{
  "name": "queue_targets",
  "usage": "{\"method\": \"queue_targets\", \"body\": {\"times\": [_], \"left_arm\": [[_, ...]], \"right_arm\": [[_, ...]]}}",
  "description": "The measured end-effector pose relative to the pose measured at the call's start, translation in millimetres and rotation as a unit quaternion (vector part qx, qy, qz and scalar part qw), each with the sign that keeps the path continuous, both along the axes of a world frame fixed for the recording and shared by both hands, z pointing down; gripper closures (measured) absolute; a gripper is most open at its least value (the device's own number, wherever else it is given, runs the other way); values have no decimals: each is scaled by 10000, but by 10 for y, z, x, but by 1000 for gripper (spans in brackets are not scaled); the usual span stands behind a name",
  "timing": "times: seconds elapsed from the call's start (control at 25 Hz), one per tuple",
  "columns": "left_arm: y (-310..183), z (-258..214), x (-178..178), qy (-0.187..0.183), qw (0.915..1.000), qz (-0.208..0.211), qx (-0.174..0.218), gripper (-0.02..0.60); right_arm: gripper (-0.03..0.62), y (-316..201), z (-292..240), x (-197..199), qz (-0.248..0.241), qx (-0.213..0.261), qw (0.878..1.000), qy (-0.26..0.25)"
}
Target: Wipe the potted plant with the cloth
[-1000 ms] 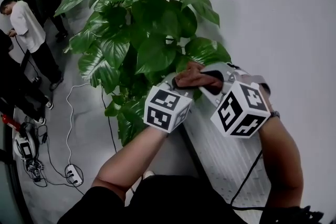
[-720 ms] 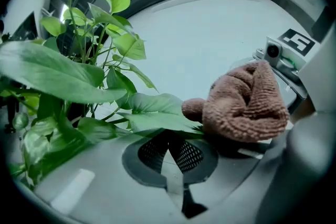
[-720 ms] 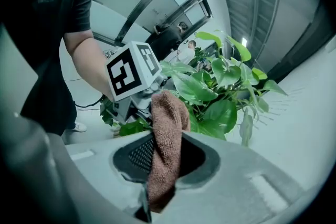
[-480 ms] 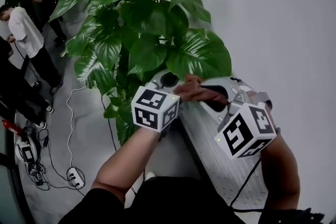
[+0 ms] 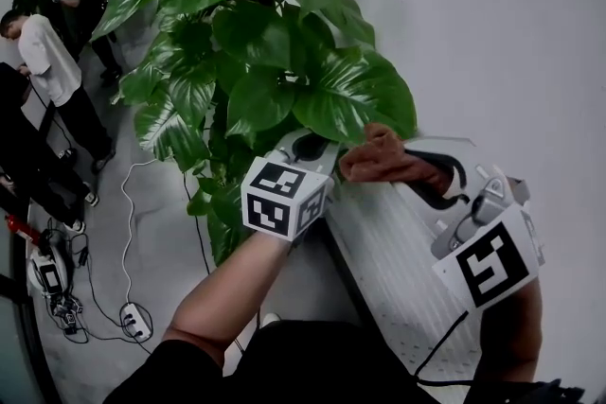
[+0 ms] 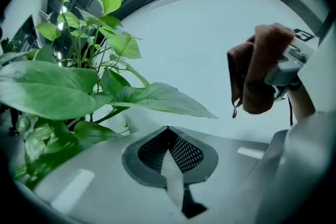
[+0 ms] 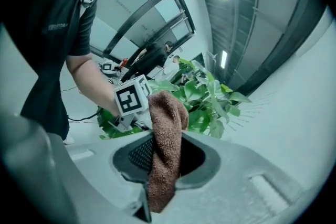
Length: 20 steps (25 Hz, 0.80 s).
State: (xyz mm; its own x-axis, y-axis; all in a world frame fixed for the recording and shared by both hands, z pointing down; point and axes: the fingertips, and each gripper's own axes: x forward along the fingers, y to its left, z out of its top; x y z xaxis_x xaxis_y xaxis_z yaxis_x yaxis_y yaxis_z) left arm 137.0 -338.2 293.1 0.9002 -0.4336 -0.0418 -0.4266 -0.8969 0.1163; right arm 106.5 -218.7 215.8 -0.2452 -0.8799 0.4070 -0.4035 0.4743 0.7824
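Cloth (image 7: 165,149) sits bunched in the closed jaws of the right gripper (image 7: 157,168), just beside the plant (image 5: 256,43) and its big lower leaves. Left gripper (image 6: 170,165) has its jaws closed on nothing, close by those leaves.

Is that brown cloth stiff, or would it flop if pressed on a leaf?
Probably floppy: the cloth droops and folds over itself where the right gripper pinches it. Likely light, since that one pinch carries the whole bundle. Its fuzzy weave should grip rather than slip.
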Motion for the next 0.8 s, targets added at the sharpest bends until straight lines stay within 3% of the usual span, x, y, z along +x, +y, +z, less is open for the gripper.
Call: {"method": "queue_targets", "body": {"times": [0.16,0.28,0.52,0.8], "left_arm": [[100,39,203,-208,9996,199,-66,565],[112,46,370,-265,9993,256,-73,565],[18,44,604,-334,9992,199,-88,565],[-62,-13,620,-159,9998,153,-25,565]], "right_arm": [[530,-223,-302,312,451,294,9983,-203],[530,-496,-378,495,639,393,9972,-15],[530,-970,-265,556,528,328,9974,369],[530,-1196,140,581,469,-18,9972,590]]}}
